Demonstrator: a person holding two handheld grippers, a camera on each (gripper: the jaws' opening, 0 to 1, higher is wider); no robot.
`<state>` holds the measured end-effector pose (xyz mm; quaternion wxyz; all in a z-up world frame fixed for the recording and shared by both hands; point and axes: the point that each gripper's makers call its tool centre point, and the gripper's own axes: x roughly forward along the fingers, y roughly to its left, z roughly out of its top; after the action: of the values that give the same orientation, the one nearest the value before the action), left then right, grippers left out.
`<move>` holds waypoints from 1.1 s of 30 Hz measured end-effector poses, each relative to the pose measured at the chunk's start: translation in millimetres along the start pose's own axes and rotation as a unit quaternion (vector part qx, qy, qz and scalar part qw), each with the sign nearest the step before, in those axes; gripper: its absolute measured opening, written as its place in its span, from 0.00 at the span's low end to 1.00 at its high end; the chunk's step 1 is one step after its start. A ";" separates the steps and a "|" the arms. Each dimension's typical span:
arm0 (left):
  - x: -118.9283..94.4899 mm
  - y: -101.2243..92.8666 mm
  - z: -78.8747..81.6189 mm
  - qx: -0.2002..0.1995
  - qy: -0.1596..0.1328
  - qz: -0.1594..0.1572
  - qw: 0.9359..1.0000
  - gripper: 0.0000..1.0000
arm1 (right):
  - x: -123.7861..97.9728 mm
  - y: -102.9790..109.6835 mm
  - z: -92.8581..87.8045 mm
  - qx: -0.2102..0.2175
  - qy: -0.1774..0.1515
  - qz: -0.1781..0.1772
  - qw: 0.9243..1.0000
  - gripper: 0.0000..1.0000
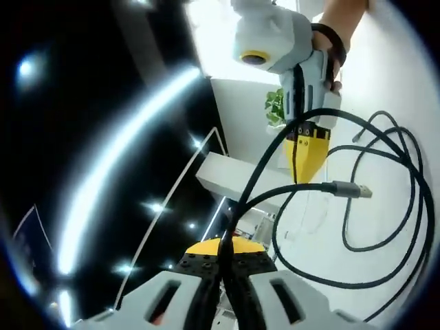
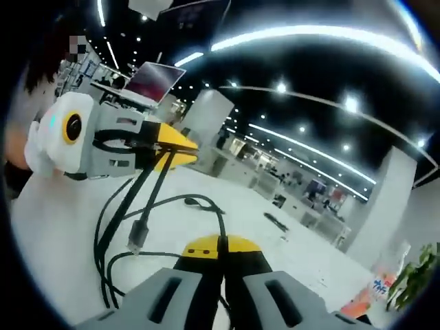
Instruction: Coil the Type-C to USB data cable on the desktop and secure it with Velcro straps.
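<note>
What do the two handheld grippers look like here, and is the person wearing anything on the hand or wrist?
Both the left gripper and right gripper have pale grey slotted bodies, black screw-studded plates and yellow jaw tips. Seen from the left gripper view, the right one has a white rounded housing with black cabling. A dark strap circles the person's wrist.

- A large open-plan office or lab hall: a dark ceiling [image 2: 309, 62] crossed by long strip lights [image 2: 302, 34] and dotted with spotlights.
- Rows of desks [image 2: 302, 213] recede into the far distance past a white pillar [image 2: 385, 199].
- An open laptop [image 2: 152, 81] sits at far left.
- A potted plant [image 1: 275, 106] stands by the white table [image 1: 385, 206].
</note>
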<state>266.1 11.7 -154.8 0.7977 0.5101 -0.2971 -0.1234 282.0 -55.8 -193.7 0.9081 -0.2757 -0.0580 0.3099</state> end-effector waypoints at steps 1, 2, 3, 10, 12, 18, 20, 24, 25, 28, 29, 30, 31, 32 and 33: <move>-0.9 -1.6 1.4 -0.002 -0.002 -0.002 1.000 0.03 | -0.2 -0.7 2.7 -0.004 -0.005 -0.007 1.000 0.00; -0.8 -2.6 1.5 -0.004 -0.002 -0.005 1.000 0.03 | -0.6 -2.0 5.8 -0.010 -0.010 -0.015 1.000 0.00; -1.8 -4.8 2.1 -0.008 -0.003 -0.011 1.000 0.03 | -2.0 -5.5 12.2 -0.025 -0.021 -0.031 0.999 0.00; -3.1 -12.9 4.2 -0.016 -0.009 -0.027 0.999 0.03 | -8.3 -5.4 30.8 -0.085 -0.047 -0.070 0.993 0.00; -2.7 -14.7 3.0 -0.016 -0.008 -0.030 0.999 0.03 | -8.9 -3.7 32.6 -0.092 -0.048 -0.070 0.992 0.00; 2.1 -9.3 -1.7 -0.014 -0.010 -0.008 1.000 0.05 | -11.7 -0.1 37.8 -0.097 -0.060 -0.064 0.991 0.00; 2.0 -8.5 2.0 -0.020 -0.024 -0.002 1.000 0.08 | -15.0 3.6 44.8 -0.095 -0.079 -0.058 0.991 0.00; 1.3 -4.3 0.4 -0.010 -0.022 0.014 1.000 0.09 | -18.9 15.3 53.6 -0.108 -0.101 -0.040 0.988 0.00; 1.6 -3.2 -1.4 -0.010 -0.021 0.015 1.000 0.09 | -19.1 19.3 55.2 -0.112 -0.105 -0.033 0.988 0.00; 2.4 -4.6 -4.5 -0.004 -0.010 0.013 1.000 0.13 | -20.5 29.8 60.5 -0.120 -0.119 -0.024 0.985 0.00; 2.2 -6.3 -4.5 0.004 -0.007 0.008 1.000 0.08 | -20.1 31.5 61.3 -0.126 -0.119 -0.024 0.985 0.00; 1.8 -10.5 -5.4 0.024 0.001 -0.007 1.000 0.05 | -20.0 32.3 61.6 -0.127 -0.121 -0.025 0.984 0.00; 1.3 -9.0 -6.6 0.038 0.011 -0.004 0.999 0.04 | -20.2 32.4 62.4 -0.123 -0.128 -0.026 0.984 0.00; 2.6 -10.0 -7.2 0.033 0.014 -0.007 0.999 0.04 | -19.6 31.5 62.1 -0.105 -0.133 -0.027 0.985 0.00; 3.2 -10.3 -9.2 0.032 0.020 -0.011 0.999 0.04 | -18.4 28.8 59.6 -0.075 -0.133 -0.027 0.988 0.01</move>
<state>275.2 12.3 -165.6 0.7855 0.5407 -0.2795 -0.1122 235.5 -20.2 -157.8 0.8771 -0.2972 -0.2086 0.3144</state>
